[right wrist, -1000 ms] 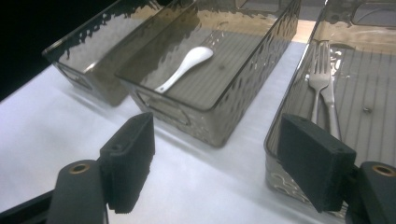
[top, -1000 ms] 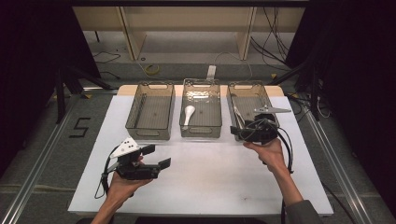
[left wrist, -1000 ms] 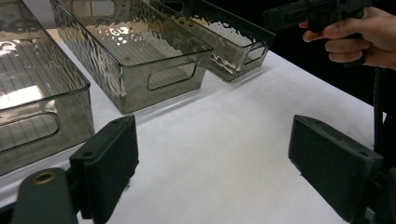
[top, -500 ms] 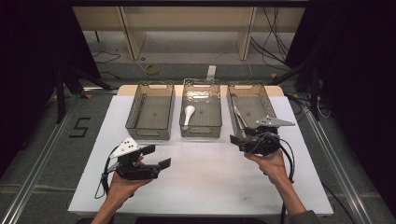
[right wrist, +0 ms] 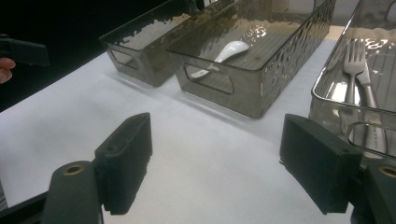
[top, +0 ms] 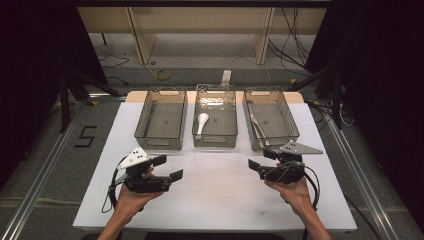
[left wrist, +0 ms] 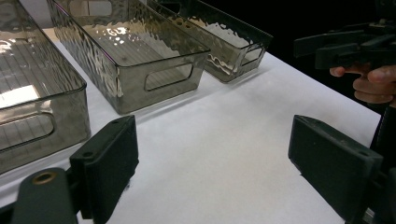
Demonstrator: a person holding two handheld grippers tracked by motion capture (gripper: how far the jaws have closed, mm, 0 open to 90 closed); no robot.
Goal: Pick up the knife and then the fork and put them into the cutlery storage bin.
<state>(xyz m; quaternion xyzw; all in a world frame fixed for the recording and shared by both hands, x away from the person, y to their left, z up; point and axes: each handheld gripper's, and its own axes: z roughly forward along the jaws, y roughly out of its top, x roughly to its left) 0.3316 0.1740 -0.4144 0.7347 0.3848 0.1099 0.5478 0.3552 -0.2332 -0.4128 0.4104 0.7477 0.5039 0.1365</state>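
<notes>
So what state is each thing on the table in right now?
Left bin: upright, empty.
Middle bin: upright, holds a white spoon, lying flat.
Right bin: upright, holds a fork, lying flat.
Left gripper: fingers open, nothing between them.
Right gripper: fingers open, nothing between them.

A white-topped table in a dark-curtained room, as I see it from my overhead camera.

From my station I look down on the white table (top: 215, 200) standing on a grey floor (top: 45, 150), where a black number 5 (top: 86, 136) is marked at the left. Metal rails (top: 37, 200) run along the floor on both sides. Behind the table a pale wooden frame (top: 200, 20) stands lit, with loose cables (top: 295, 45) and a yellow coil (top: 162, 75) on the floor beneath it. Black curtains (top: 380, 75) close in left and right.
</notes>
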